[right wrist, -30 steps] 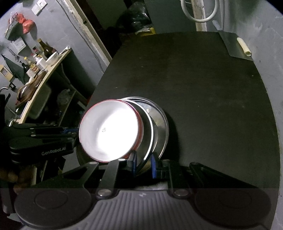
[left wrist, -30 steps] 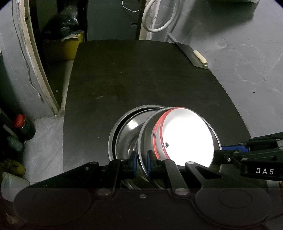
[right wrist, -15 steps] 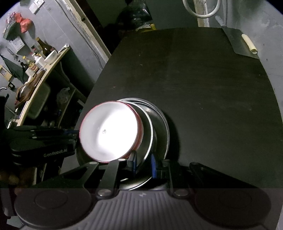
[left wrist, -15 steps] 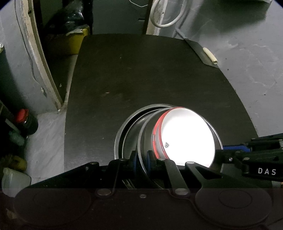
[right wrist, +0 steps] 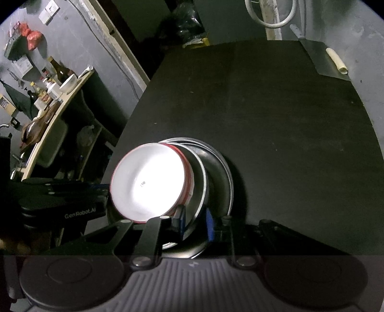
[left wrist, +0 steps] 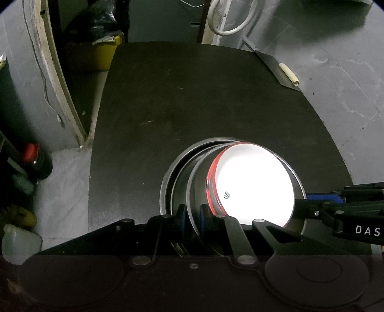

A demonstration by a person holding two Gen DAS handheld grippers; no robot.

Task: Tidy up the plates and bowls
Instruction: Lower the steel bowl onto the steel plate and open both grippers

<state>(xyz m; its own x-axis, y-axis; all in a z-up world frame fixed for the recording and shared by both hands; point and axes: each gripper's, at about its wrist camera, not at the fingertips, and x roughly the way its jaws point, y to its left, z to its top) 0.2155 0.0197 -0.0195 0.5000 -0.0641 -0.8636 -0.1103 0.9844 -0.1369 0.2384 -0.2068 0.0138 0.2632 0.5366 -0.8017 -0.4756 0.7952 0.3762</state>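
A white bowl with a red rim (left wrist: 254, 184) (right wrist: 148, 182) sits in the top steel plate (left wrist: 192, 192) (right wrist: 201, 182) of a short stack of steel plates (left wrist: 165, 189) (right wrist: 223, 172). The stack stands near the front edge of a dark table (left wrist: 192, 96). My left gripper (left wrist: 192, 216) is shut on the top plate's left rim. My right gripper (right wrist: 195, 223) is at the opposite rim; its jaws are opening, with the rim between the blue pads. Each gripper's tip shows in the other's view, the right gripper (left wrist: 312, 201) and the left gripper (right wrist: 103, 189).
A flat metal blade with a pale handle (left wrist: 280, 72) lies at the table's far right corner. A yellow bin (left wrist: 105, 55) and a white hose (left wrist: 228, 19) are beyond the far edge. Bottles (left wrist: 33, 158) stand on the floor left, and a cluttered shelf (right wrist: 55, 81) is nearby.
The top plate with the bowl has settled closer onto the plates beneath it. The right gripper's pads have parted slightly. Both hands have barely moved.
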